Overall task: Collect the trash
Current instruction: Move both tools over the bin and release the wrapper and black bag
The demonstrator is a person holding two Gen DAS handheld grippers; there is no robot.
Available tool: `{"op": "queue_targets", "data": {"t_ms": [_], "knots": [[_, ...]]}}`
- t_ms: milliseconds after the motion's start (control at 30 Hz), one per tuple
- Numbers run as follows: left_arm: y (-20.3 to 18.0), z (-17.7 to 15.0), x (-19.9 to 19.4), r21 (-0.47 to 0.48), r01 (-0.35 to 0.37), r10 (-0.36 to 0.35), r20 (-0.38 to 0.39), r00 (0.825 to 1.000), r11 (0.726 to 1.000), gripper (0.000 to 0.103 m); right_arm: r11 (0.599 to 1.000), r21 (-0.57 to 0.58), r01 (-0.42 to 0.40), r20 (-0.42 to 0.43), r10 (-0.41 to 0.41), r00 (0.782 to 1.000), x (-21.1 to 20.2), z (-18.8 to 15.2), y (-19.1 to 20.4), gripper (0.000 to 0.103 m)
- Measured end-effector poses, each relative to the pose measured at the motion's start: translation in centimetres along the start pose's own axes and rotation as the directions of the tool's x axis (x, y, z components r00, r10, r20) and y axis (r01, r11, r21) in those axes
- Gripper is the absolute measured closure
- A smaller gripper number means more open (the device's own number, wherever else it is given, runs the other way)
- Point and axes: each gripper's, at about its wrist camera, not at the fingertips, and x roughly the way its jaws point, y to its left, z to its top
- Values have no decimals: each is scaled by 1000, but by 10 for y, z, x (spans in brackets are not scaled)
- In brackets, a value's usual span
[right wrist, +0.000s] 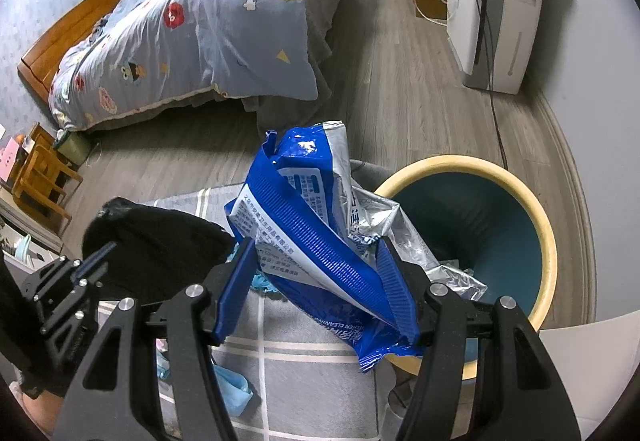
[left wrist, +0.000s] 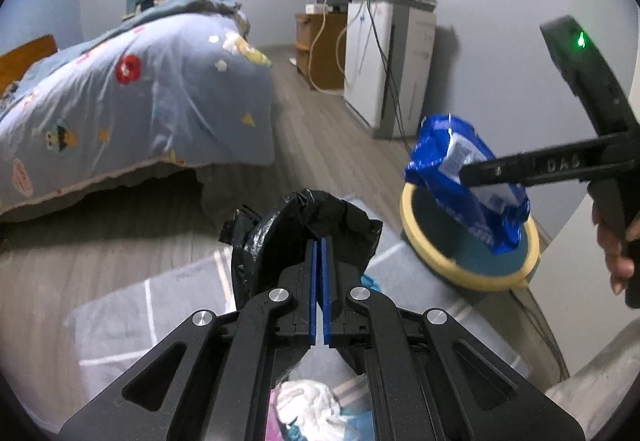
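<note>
Meanwhile, the right gripper point(right wrist: 316, 281) clamps a crumpled blue wipes packet point(right wrist: 304, 225), holding it in the air above the rim of a yellow-rimmed trash bin point(right wrist: 548, 241). Beside it, the left gripper point(left wrist: 320, 261) has its blue pads point(left wrist: 313, 281) pressed together on a black plastic bag point(left wrist: 280, 229), over a grey checked cushion point(right wrist: 304, 373), the bed point(left wrist: 140, 81) beyond.

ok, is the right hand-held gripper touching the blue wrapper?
Touching. The right wrist view shows the right hand-held gripper with both fingers pressed against the blue wrapper, pinching it above the bin.
</note>
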Motion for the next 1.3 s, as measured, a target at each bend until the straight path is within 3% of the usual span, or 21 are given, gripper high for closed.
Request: {"op": "queue_targets", "data": {"t_ms": [133, 367, 533, 633, 733, 800, 867, 1000, 1133, 1200, 1267, 1300], "knots": [[-6, 10, -5, -1, 12, -12, 34, 999, 1000, 100, 1000, 8, 15, 24, -15, 1000, -8, 4, -9, 42], [-32, 27, -8, 34, 50, -52, 64, 997, 998, 100, 993, 113, 45, 55, -51, 997, -21, 10, -59, 42], [-40, 22, 14, 58, 36, -35, -2, 999, 998, 100, 987, 153, 41, 20, -45, 999, -13, 5, -81, 42], [-25, 6, 34, 8, 32, -31, -80, 996, 999, 100, 990, 136, 41, 15, -44, 999, -12, 5, -81, 42], [-6, -8, 48, -35, 7, -12, -151, 989, 999, 85, 992, 125, 18, 3, -19, 1000, -10, 3, -79, 42], [7, -17, 50, -51, -39, 30, -170, 985, 998, 61, 993, 119, 13, -1, -13, 1000, -7, 5, -77, 42], [20, -27, 55, -81, -77, 59, -203, 977, 994, 47, 994, 112, 4, -1, -4, 1000, -7, 5, -73, 42], [33, -46, 64, -118, -90, 54, -277, 959, 989, 35, 996, 93, -6, -3, 7, 1000, -6, 6, -64, 42], [37, -62, 70, -150, -63, 8, -340, 940, 987, 39, 997, 81, -6, -6, 6, 1000, -6, 5, -60, 42], [35, -65, 70, -129, -55, 5, -355, 935, 990, 75, 997, 80, -6, -8, 6, 1000, -5, 5, -58, 42], [31, -65, 69, -109, -35, -6, -357, 934, 993, 91, 997, 80, -7, -8, 8, 1000, -5, 5, -59, 42], [28, -62, 67, -94, -29, -6, -349, 937, 995, 93, 997, 81, -8, -8, 9, 1000, -5, 5, -58, 42]]}}
